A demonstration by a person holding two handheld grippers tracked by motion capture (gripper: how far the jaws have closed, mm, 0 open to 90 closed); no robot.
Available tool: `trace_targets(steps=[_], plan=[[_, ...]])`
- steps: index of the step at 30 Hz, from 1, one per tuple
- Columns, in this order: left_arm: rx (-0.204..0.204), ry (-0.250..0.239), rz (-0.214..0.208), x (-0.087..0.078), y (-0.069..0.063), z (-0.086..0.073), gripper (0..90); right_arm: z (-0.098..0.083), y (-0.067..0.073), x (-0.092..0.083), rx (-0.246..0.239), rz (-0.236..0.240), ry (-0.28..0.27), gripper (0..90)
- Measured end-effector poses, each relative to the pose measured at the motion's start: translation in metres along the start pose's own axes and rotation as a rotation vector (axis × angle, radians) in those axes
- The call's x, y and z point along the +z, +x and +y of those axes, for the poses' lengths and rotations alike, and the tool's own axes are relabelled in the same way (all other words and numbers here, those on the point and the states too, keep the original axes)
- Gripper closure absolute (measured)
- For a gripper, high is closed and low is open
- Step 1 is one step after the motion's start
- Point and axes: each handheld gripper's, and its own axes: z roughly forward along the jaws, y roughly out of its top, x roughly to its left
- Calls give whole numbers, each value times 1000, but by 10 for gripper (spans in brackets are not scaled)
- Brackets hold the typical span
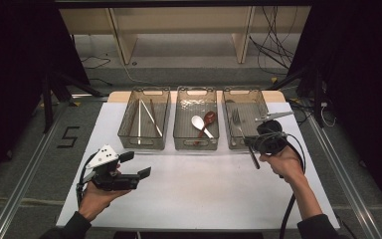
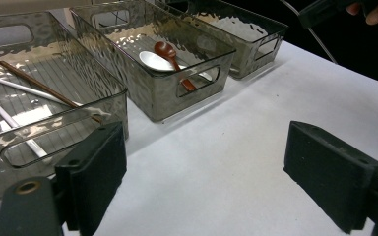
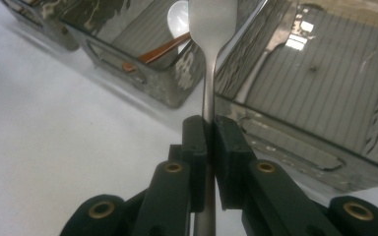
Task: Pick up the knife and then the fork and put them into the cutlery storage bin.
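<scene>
The fork (image 3: 210,29) in the right gripper (image 3: 207,129) is looking like polished metal, smooth and shining, while the jaw pads are looking like matt black plastic with brass-coloured rivets. The three bins (image 1: 196,140) are showing as clear smoky plastic with a rippled, glossy wall and a ribbed floor. The table (image 1: 199,194) is appearing white, matt and smooth, and inside the middle bin the white spoon (image 2: 153,60) is glossy, perhaps ceramic or plastic, beside a lacquered red-brown spoon (image 2: 170,53).
</scene>
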Motion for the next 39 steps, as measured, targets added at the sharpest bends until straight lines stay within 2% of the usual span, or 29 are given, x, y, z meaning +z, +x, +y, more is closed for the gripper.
trace_targets(steps=[11, 17, 23, 39], plan=[[1, 1, 3, 0, 1, 0, 156, 13, -22, 0, 63, -30, -38, 848], [-3, -3, 4, 0, 1, 0, 156, 33, -28, 3, 74, -42, -64, 848], [-2, -3, 3, -1, 1, 0, 156, 50, -38, 8, 104, -66, -74, 848], [2, -4, 2, 0, 0, 0, 156, 70, -47, 22, 147, -84, -89, 848]])
